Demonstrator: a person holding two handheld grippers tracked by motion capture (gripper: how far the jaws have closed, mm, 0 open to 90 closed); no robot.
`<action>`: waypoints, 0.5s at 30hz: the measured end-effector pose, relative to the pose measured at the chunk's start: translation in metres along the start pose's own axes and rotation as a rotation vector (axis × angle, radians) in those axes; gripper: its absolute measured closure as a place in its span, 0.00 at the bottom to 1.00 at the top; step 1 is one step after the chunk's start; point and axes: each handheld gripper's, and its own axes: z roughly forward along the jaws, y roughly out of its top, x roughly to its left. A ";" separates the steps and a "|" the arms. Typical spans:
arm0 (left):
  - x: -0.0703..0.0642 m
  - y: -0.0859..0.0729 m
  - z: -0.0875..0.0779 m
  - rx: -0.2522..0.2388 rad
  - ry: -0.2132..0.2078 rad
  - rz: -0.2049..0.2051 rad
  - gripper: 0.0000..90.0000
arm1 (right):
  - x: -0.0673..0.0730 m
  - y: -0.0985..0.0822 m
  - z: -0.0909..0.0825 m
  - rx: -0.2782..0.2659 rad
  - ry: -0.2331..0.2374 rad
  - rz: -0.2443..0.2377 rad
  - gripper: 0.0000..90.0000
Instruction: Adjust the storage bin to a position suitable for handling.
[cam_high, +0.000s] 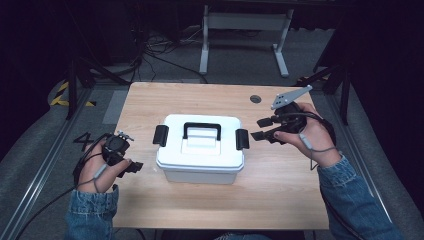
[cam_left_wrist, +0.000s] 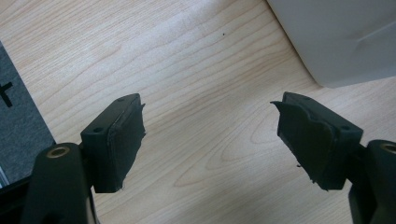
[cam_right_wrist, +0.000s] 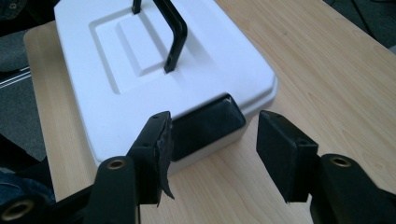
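Observation:
A white plastic box (cam_high: 200, 152) with a black carry handle (cam_high: 202, 129) stands closed in the middle of the wooden table (cam_high: 280, 195). Black latches sit on its left end (cam_high: 160, 135) and right end (cam_high: 242, 138). My right gripper (cam_high: 261, 129) hovers open just right of the right latch (cam_right_wrist: 205, 125), which lies between and beyond its jaws. The box lid (cam_right_wrist: 140, 70) and handle (cam_right_wrist: 173, 28) rise behind it. My left gripper (cam_high: 134, 166) is open over bare wood, left of the box's near corner (cam_left_wrist: 336, 42). Nothing is held by either.
A small round hole (cam_high: 255, 99) marks the table's far right part. Beyond the far edge stand a white table frame (cam_high: 245, 30) and loose cables (cam_high: 150, 50) on grey floor. A grey mat (cam_left_wrist: 18, 121) borders the table's left edge.

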 end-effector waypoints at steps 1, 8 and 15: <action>0.000 0.000 0.000 0.000 0.000 0.000 0.26 | 0.000 0.003 0.002 0.003 0.002 -0.002 0.51; 0.001 0.000 0.000 -0.003 -0.001 0.002 0.26 | 0.004 0.025 0.021 -0.002 0.032 -0.037 0.50; 0.003 0.000 0.000 -0.007 -0.005 -0.002 0.26 | 0.010 0.045 0.044 0.023 0.066 -0.054 0.50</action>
